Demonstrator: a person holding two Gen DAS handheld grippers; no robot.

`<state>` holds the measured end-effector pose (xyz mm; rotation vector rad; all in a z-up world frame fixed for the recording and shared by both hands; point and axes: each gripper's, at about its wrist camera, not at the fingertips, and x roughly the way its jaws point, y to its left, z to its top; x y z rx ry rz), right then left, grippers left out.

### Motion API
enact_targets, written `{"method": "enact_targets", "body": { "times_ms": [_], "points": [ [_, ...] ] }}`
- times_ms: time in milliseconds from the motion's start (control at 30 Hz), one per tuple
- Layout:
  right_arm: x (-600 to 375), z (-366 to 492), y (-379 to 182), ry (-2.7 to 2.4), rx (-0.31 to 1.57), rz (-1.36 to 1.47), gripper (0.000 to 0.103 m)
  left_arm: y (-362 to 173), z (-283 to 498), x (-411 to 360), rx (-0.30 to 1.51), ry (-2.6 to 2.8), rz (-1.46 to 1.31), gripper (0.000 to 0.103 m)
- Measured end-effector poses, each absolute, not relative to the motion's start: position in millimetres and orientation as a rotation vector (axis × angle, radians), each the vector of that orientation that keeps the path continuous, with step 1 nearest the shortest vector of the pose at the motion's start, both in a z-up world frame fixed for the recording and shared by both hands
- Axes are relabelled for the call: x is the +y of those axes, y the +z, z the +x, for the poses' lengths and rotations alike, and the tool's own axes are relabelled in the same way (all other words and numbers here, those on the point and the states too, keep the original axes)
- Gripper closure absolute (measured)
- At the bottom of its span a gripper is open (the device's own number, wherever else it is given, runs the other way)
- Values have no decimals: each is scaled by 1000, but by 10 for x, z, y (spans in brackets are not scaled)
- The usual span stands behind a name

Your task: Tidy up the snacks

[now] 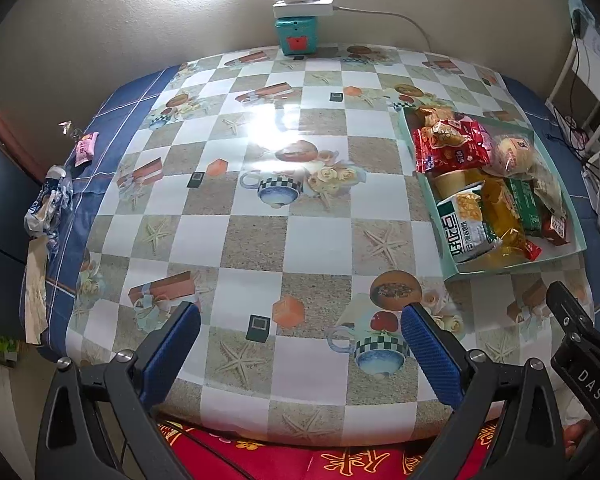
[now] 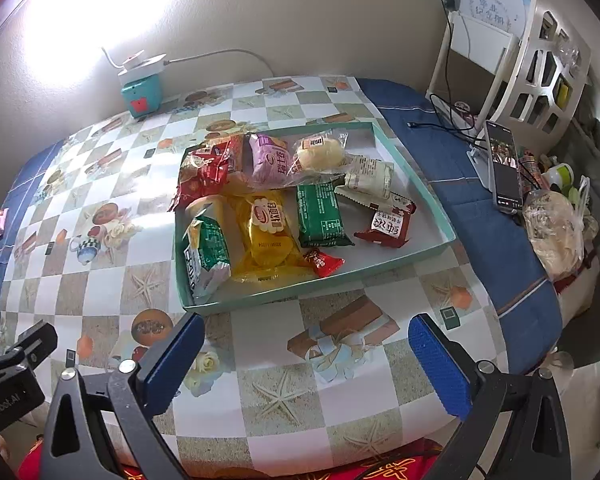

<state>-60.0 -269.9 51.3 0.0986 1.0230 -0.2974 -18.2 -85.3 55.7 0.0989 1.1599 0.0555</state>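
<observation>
Your snacks (image 2: 268,204) lie piled in the tray (image 2: 420,188) on the table (image 2: 260,392). Both claws, left (image 1: 300,354) and right (image 2: 306,364), gape wide, empty. Packets look light, crinkly, slippery; pinch a sealed edge gently.

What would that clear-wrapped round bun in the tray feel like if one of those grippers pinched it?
The bun looks soft, so it would probably squash. Its clear wrapper looks loose and glossy, so fingers might slip or catch only film. It is probably light for its size.
</observation>
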Motion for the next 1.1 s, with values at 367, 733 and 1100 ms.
{"method": "enact_targets", "body": {
  "times_ms": [367,733,1100],
  "points": [
    [-2701,-581,504,-300,1025,90,0,523,-154,-853,1173,48,76,3],
    [-2687,-583,500,-298,1027,88,0,508,-133,-824,1180,47,56,3],
    [-2686,-568,480,-293,1034,85,0,501,-129,-799,1180,59,37,3]
  ]
}}
